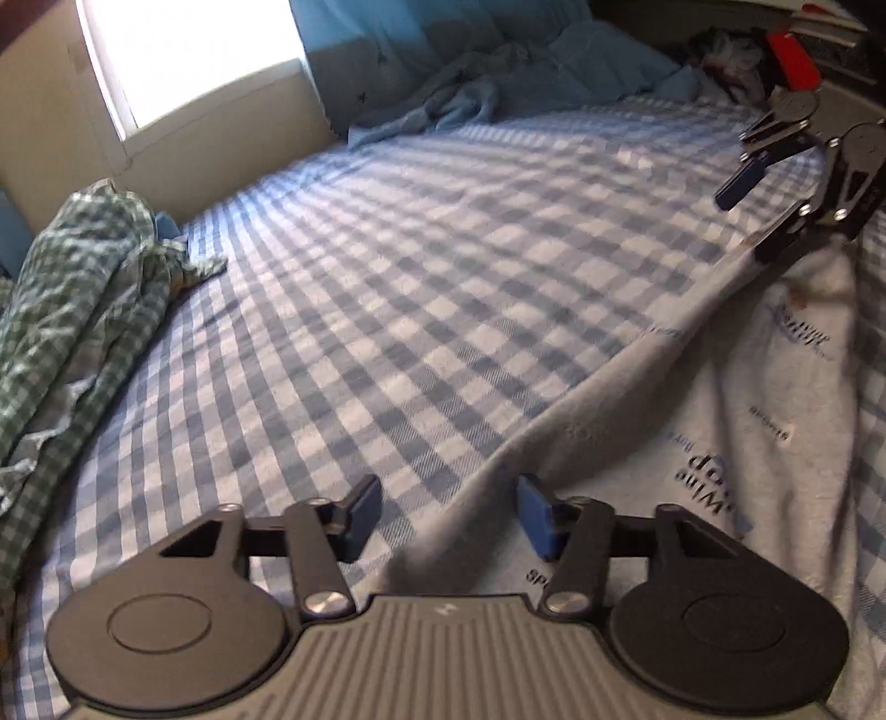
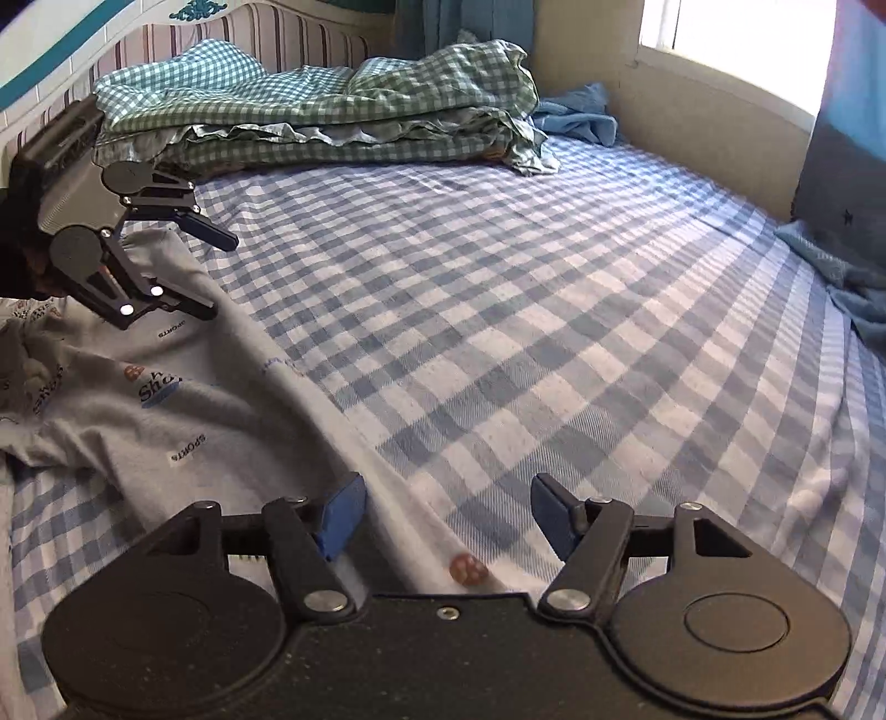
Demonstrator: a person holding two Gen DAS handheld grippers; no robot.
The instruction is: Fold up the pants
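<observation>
Grey pants (image 1: 692, 421) with small printed words lie rumpled on the blue checked bed sheet (image 1: 421, 288). My left gripper (image 1: 448, 515) is open, its jaws astride the raised edge of the pants. It also shows in the right wrist view (image 2: 216, 271), open over the pants' far end. My right gripper (image 2: 443, 518) is open, low over the near edge of the pants (image 2: 183, 404). In the left wrist view it appears at the far right (image 1: 747, 205), open, one finger down on the cloth.
A green checked quilt (image 2: 343, 105) is bunched along the headboard (image 2: 232, 39). Blue blankets (image 1: 498, 72) are piled at the bed's other end. A bright window (image 1: 188, 55) is in the wall beside the bed.
</observation>
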